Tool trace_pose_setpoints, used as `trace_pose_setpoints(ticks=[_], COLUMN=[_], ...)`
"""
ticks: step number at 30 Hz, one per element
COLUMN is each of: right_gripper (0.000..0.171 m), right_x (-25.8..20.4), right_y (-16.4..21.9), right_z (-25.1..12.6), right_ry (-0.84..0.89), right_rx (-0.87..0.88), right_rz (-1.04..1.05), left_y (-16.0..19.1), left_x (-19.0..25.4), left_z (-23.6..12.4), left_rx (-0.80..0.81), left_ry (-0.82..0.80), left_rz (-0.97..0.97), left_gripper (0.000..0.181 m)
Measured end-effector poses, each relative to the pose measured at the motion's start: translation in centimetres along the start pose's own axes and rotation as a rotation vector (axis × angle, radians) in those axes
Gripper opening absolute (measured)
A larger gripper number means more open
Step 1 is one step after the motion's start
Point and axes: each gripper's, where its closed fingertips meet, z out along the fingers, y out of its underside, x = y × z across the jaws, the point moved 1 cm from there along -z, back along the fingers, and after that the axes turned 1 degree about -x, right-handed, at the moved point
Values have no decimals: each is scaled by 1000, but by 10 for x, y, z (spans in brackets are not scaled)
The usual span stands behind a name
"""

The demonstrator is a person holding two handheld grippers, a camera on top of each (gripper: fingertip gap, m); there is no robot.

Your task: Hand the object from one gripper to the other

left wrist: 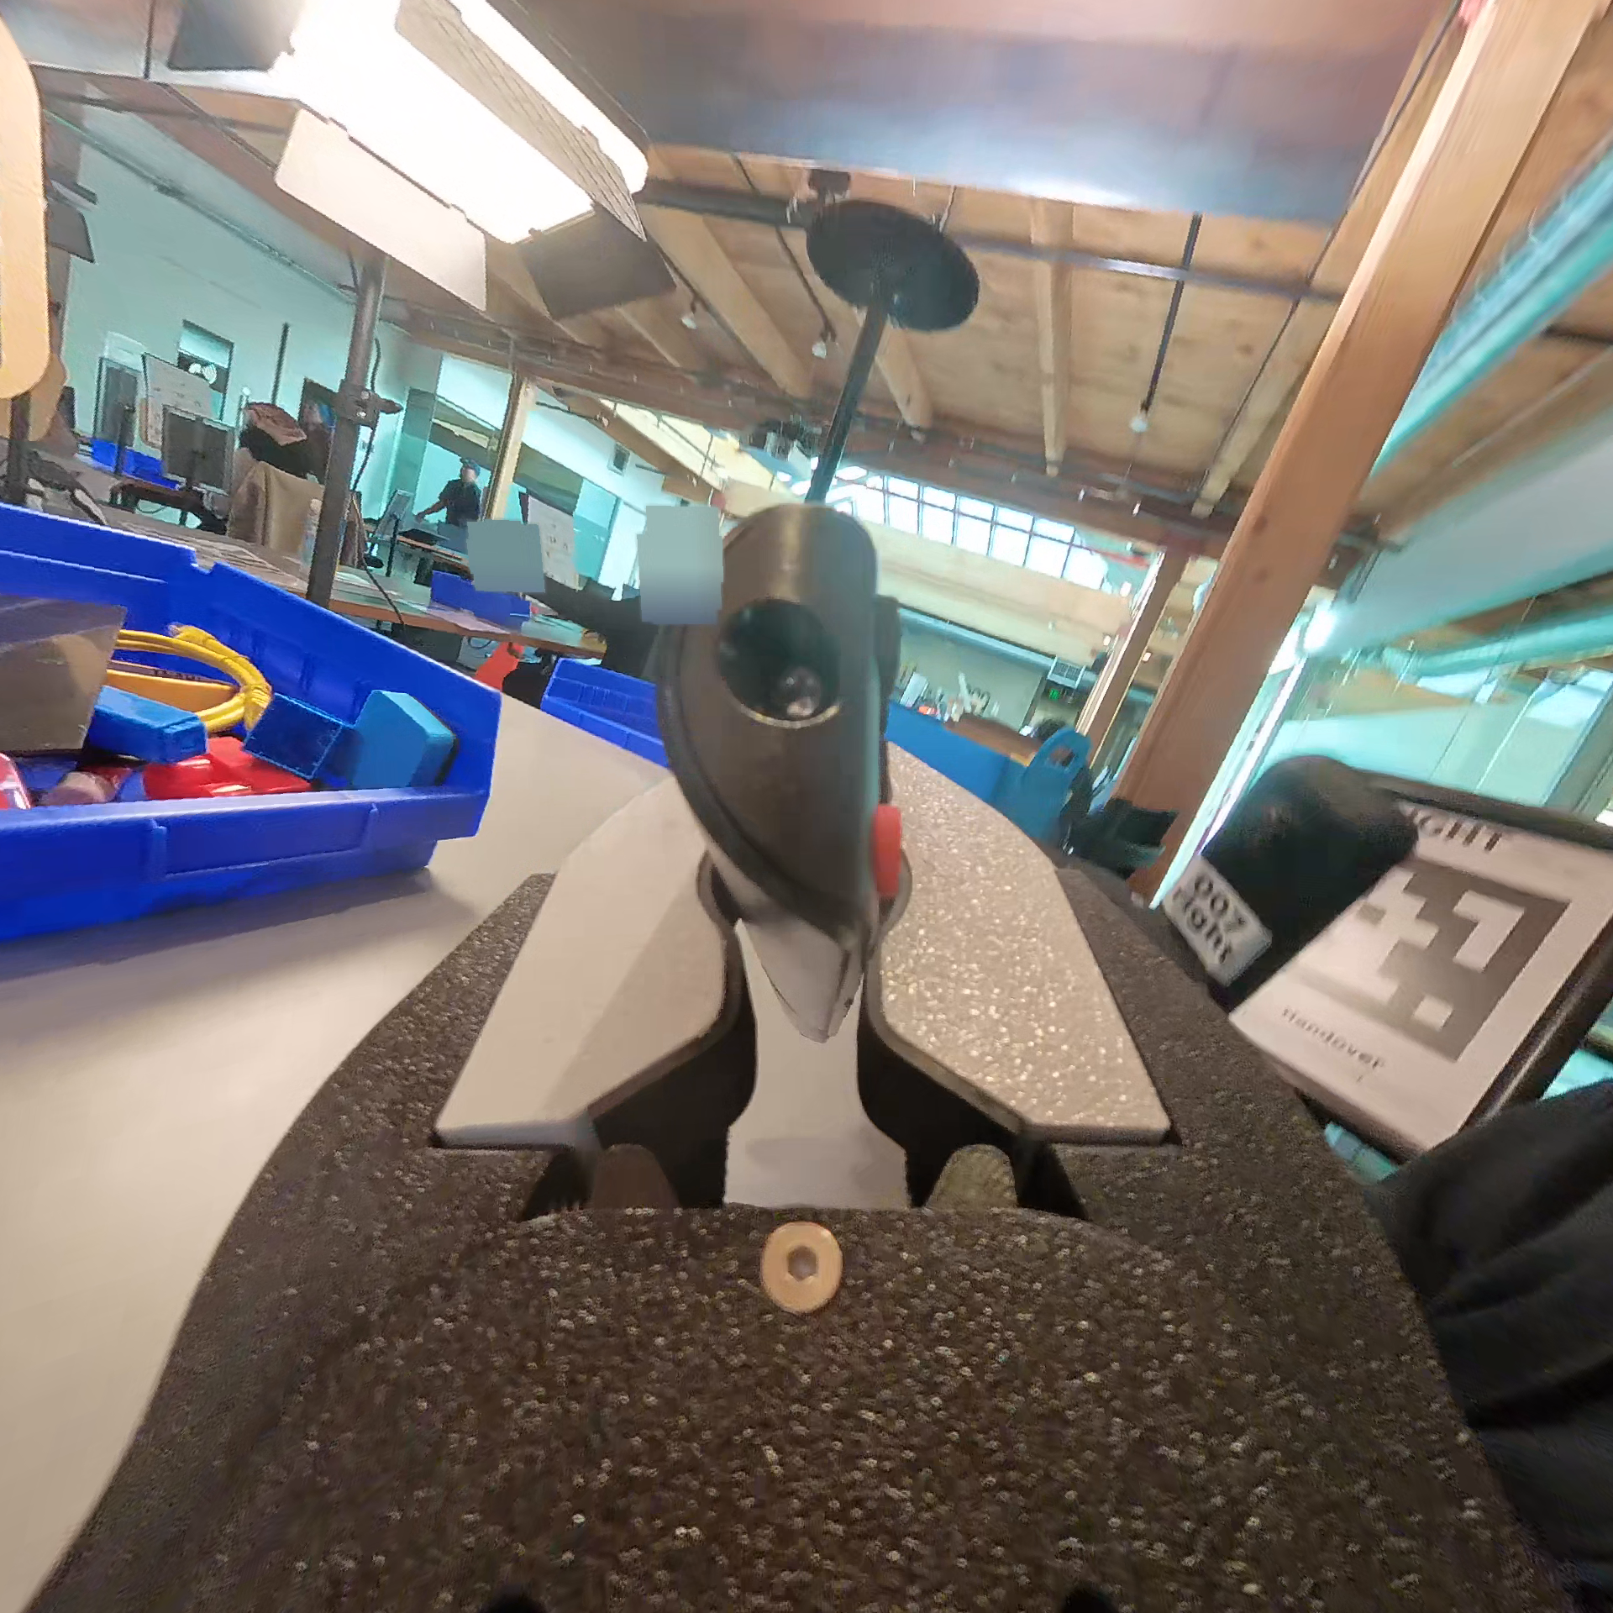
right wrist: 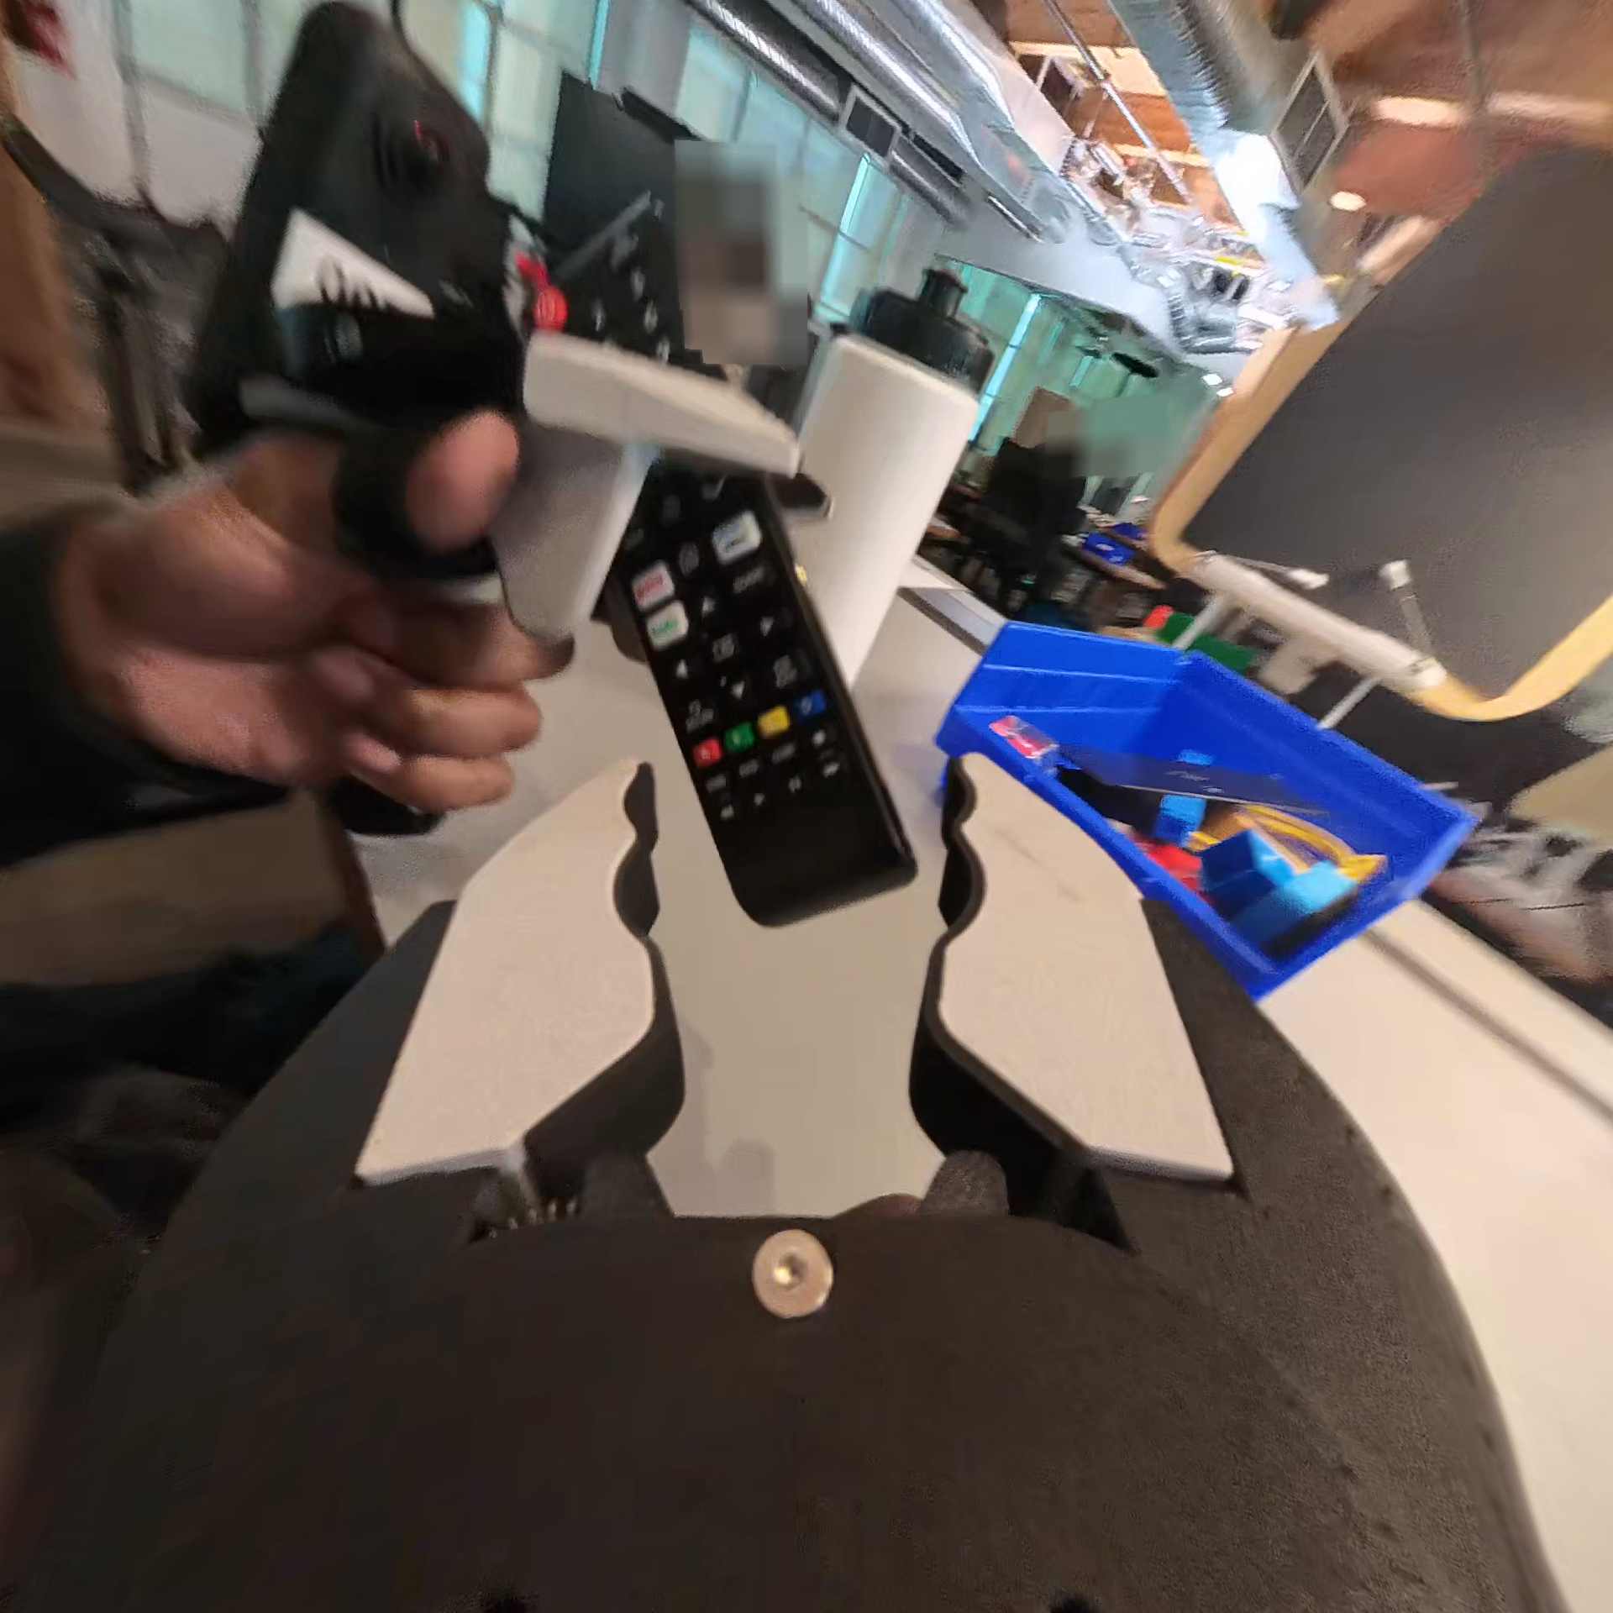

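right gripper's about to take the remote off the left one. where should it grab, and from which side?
Probably the bare lower end of the remote, below the last button rows. It hangs free, tilted, while the left gripper clamps the top end. The right gripper is open with that end between its fingers; come from below and close across the narrow width.

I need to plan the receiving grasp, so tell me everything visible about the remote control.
The remote control is a long, slim black plastic handset with rows of small buttons, among them a red, green, yellow and blue row. It hangs tilted in the air above the white table, button face toward the right wrist camera. The left gripper clamps its upper part; its lower end dangles free between the open fingers of the right gripper, touching neither.
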Motion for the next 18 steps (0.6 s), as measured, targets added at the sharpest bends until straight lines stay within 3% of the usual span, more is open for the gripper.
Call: trace_pose_setpoints(ticks=[5,9,13,18], right_gripper=[74,52,51,51], right_x=[1,0,-7,-26], right_y=[11,24,19,-1], right_z=[10,15,13,1], right_ry=[164,178,35,-286], right_rx=[-96,-168,-148,-49], right_rz=[-243,-281,-105,291], left_y=[7,17,10,8], left_x=[8,11,31,48], left_z=[5,9,8,-1], left_rx=[-36,-81,-41,-4], left_ry=[25,14,156,292], left_rz=[-95,-55,20,150], left_gripper=[24,26,55,66])
